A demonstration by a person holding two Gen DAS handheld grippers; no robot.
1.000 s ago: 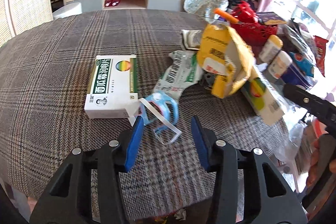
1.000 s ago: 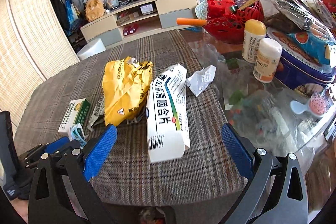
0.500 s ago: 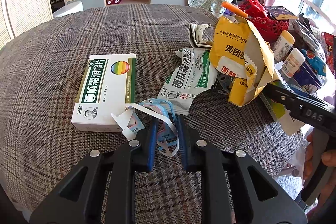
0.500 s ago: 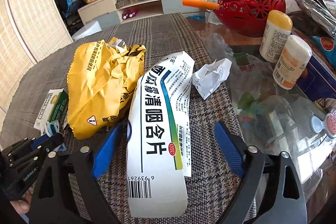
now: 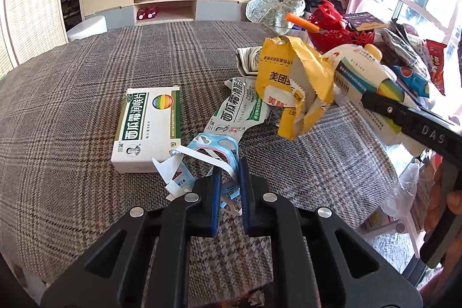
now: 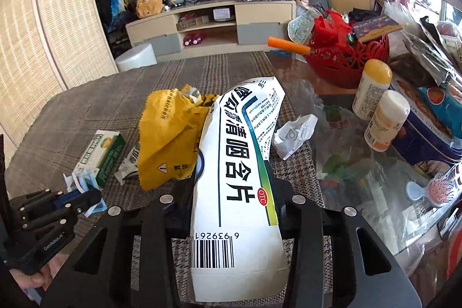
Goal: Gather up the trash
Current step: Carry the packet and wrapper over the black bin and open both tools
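On the plaid-covered counter [image 5: 72, 82], the litter lies in a loose heap toward the glass end. Biggest is the long white medicine box [image 6: 239, 181], pinched across its middle by the right tongs [image 6: 231, 210] and tilted up off the cloth. Beside it slumps a crumpled yellow bag [image 5: 291, 80], touching a torn green-and-white packet [image 5: 242, 108]. A flat green-and-white carton [image 5: 150, 126] rests apart to the left. Smallest, a torn blue-and-white paper scrap [image 5: 213, 155] lies just beside that carton; the left tongs [image 5: 229, 186] are closed on its near edge.
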